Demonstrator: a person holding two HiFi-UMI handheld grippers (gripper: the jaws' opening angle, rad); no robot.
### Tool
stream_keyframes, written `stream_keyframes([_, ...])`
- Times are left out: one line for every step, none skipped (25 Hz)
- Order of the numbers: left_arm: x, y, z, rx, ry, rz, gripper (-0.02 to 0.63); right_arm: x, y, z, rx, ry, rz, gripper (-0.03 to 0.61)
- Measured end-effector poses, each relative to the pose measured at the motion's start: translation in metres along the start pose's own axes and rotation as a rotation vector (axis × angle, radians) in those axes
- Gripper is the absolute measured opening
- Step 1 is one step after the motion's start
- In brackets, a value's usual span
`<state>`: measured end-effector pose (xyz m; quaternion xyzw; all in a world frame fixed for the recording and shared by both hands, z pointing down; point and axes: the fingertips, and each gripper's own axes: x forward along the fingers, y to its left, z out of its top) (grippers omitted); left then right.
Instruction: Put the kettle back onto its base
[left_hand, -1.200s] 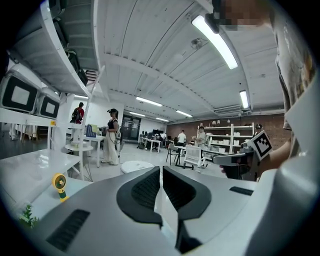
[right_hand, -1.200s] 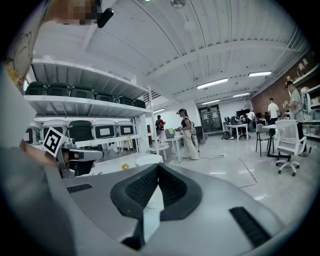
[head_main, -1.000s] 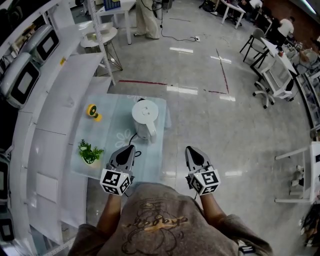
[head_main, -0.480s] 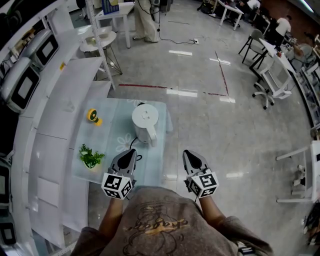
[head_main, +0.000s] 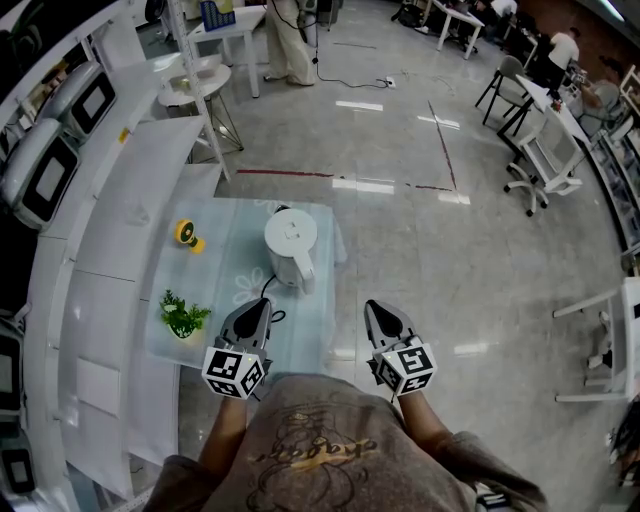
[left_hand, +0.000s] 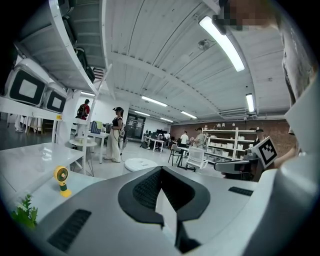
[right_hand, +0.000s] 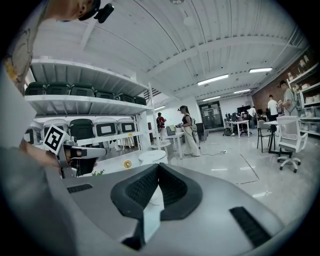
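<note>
While short of the kettle (head_main: 291, 240), left tool (head_main: 257, 298) and right tool (head_main: 379, 304) level, closed, empty

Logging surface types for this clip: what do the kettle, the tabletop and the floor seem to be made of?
Kettle: likely plastic, white, smooth satin, no metallic glint.
Tabletop: pale blue with a white flower print and a faint sheen; glass or plastic sheet, unclear.
Floor: grey, polished, mirrors the ceiling lights; probably stone or sealed concrete.
</note>
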<state>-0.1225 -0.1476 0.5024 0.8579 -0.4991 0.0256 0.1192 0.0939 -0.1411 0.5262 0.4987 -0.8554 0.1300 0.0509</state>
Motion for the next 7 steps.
stream_keyframes([-0.0002, -0.0001, -0.0006, -0.001, 0.0, 0.0, 0.021, 0.0004, 0.0008, 0.0007, 0.001, -0.003, 0.001, -0.008])
stream_keyframes([-0.0006, -0.0001, -0.0014, -0.003, 0.0, 0.0, 0.021, 0.0007, 0.002, 0.0015, 0.001, -0.005, 0.002, -0.008])
stream_keyframes([-0.001, -0.0002, -0.0021, -0.006, 0.001, 0.0, 0.021, 0.0009, 0.0035, 0.0025, -0.001, -0.006, 0.005, -0.008])
stream_keyframes([-0.0015, -0.0003, -0.0027, -0.008, 0.002, 0.001, 0.021, 0.0011, 0.0051, 0.0036, -0.003, -0.007, 0.008, -0.008])
stream_keyframes([-0.002, -0.0005, -0.0031, -0.011, 0.002, 0.001, 0.021, 0.0013, 0.0064, 0.0045, -0.004, -0.008, 0.01, -0.008])
stream_keyframes([-0.0024, -0.0006, -0.0034, -0.014, 0.002, 0.001, 0.021, 0.0016, 0.0073, 0.0054, -0.005, -0.01, 0.011, -0.008])
stream_keyframes([-0.0029, -0.0007, -0.0036, -0.016, 0.002, 0.001, 0.021, 0.0018, 0.0082, 0.0062, -0.005, -0.011, 0.013, -0.008])
